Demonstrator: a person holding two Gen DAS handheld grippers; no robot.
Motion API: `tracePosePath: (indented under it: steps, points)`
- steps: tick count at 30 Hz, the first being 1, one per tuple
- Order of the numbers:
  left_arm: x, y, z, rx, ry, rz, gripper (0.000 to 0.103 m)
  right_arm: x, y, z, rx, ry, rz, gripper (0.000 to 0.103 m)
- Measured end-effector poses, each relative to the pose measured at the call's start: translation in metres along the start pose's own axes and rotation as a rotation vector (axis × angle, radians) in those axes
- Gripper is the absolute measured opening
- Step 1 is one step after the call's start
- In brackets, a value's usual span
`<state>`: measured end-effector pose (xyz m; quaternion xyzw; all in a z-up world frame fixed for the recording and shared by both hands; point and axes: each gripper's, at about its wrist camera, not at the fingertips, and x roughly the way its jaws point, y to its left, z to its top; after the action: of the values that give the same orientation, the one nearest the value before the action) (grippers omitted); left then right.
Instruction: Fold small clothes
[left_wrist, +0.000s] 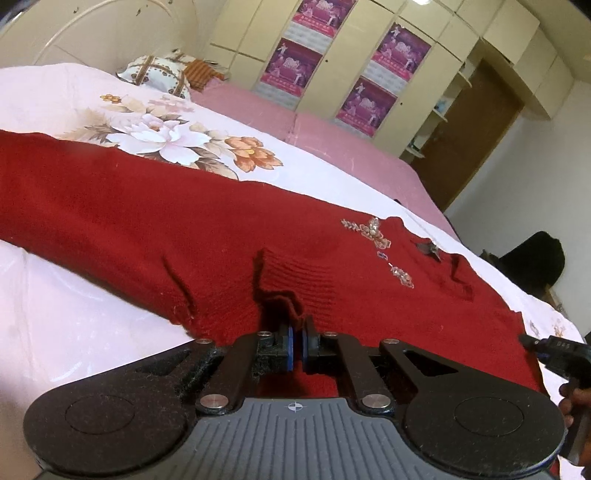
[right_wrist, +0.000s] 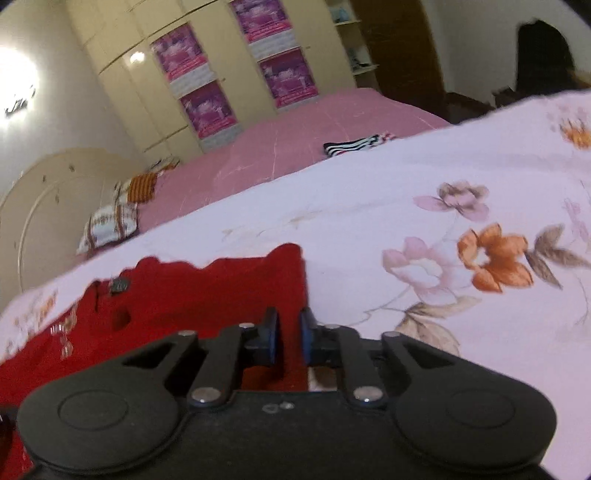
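Observation:
A dark red knitted sweater (left_wrist: 147, 229) with beaded trim (left_wrist: 373, 232) lies spread on the floral bedsheet (left_wrist: 155, 133). My left gripper (left_wrist: 297, 332) is shut on a ribbed cuff (left_wrist: 295, 280) of the sweater, folded over the body. My right gripper (right_wrist: 288, 332) is slightly open and empty, low over the sweater's edge (right_wrist: 221, 291), where the red knit meets the sheet. The right gripper's tip also shows at the right edge of the left wrist view (left_wrist: 532, 341).
Pillows (left_wrist: 155, 72) lie at the headboard. A pink blanket (right_wrist: 295, 140) covers the far side of the bed, with a striped garment (right_wrist: 354, 144) on it. A wardrobe with posters (left_wrist: 332, 55) and a brown door (left_wrist: 476, 129) stand behind.

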<state>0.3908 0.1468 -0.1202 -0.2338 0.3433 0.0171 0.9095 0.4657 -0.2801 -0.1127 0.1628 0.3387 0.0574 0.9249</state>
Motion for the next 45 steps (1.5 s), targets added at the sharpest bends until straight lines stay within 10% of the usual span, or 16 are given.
tracePosePath:
  steps: [3,9,12,20,24,31,34,36,37,45]
  points:
    - [-0.023,-0.01,0.001,0.067,-0.09,0.071,0.05,-0.037,0.009,0.005,-0.035,-0.132,-0.017,0.028]
    - [-0.012,-0.017,0.0,0.159,-0.034,0.21,0.05,-0.036,0.037,-0.037,-0.212,0.041,0.028,0.026]
    - [-0.047,0.006,0.005,0.1,-0.164,0.214,0.05,-0.063,0.043,-0.044,-0.238,-0.035,0.027,0.028]
    - [-0.111,0.19,0.02,-0.455,-0.317,0.283,0.05,-0.124,0.006,-0.063,-0.146,-0.062,0.042,0.043]
    - [-0.119,0.266,0.016,-0.767,-0.425,0.106,0.05,-0.139,-0.003,-0.068,-0.088,-0.054,0.024,0.043]
    - [-0.102,0.299,0.052,-0.804,-0.416,0.1,0.05,-0.14,0.003,-0.072,-0.024,-0.05,0.028,0.043]
    - [-0.094,0.294,0.068,-0.736,-0.387,0.17,0.044,-0.141,0.008,-0.071,-0.018,-0.052,0.042,0.043]
    - [-0.089,0.275,0.088,-0.609,-0.337,0.302,0.004,-0.139,0.011,-0.069,-0.026,-0.053,0.046,0.043]
    - [-0.092,0.255,0.097,-0.486,-0.355,0.333,0.004,-0.138,0.012,-0.068,-0.027,-0.053,0.047,0.043]
    - [-0.036,-0.014,0.087,0.278,-0.249,0.047,0.004,-0.132,0.017,-0.068,0.008,-0.063,0.05,0.043]
